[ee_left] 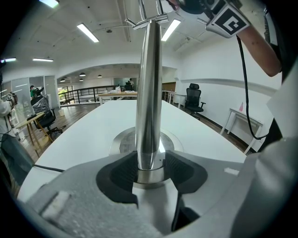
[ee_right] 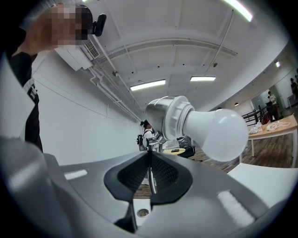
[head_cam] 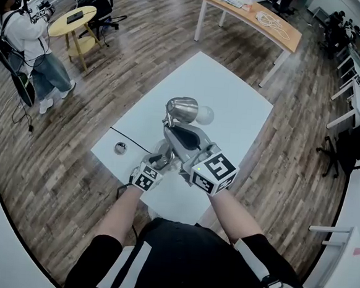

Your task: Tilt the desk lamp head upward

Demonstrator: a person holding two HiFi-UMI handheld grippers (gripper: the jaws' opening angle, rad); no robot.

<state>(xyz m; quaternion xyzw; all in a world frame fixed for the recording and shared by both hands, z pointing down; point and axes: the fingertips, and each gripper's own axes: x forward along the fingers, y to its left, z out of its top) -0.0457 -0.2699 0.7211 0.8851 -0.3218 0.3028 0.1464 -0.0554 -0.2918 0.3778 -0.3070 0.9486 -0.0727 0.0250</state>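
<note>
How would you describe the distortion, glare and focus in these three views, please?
Head view: strong fisheye bends the floor planks round the white table, with dark corners. Left gripper view: ceiling strip lights streak highlights down the shiny lamp pole; the left tongs look slightly soft. Right gripper view: the bulb is crisp, without blown-out glare; corners go black.

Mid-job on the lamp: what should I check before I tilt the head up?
1. Is the left gripper shut on the pole above the base: ok.
2. Is the right gripper shut on the thin metal strip: ok.
3. Does that strip belong to the lamp head: cannot tell.
4. Is the bulb clear of both grippers: ok.
5. Is the base flat on the table: ok.
</note>
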